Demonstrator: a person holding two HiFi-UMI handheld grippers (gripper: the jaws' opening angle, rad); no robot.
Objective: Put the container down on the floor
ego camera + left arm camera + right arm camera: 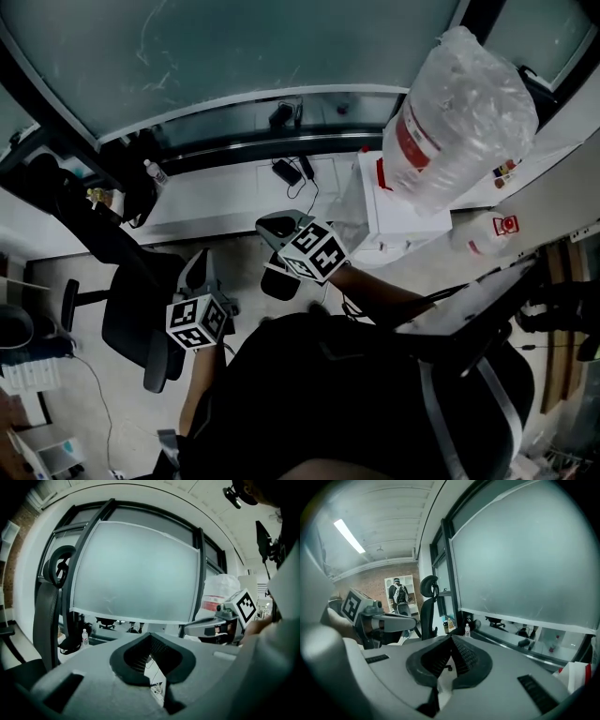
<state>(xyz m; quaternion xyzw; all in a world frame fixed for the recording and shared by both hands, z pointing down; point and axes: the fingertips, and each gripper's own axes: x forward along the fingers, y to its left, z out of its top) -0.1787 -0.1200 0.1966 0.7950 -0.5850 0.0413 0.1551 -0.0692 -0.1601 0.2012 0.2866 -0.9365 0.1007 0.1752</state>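
Observation:
The container, a big clear water jug (459, 117) with a red label and wrapped in plastic film, stands at the right on a white box (398, 220). It also shows in the left gripper view as the jug (219, 595), and at the lower right edge of the right gripper view (576, 677). My left gripper (201, 259) and right gripper (274, 225) hang side by side over the floor, left of the jug and apart from it. The jaws of the left gripper (151, 637) and of the right gripper (451, 639) are shut with nothing between them.
A black office chair (131, 300) stands at my left and another chair (487, 375) at my lower right. A white ledge (225, 202) under the frosted window (234, 56) carries a small bottle (155, 173) and a power adapter with cables (291, 171).

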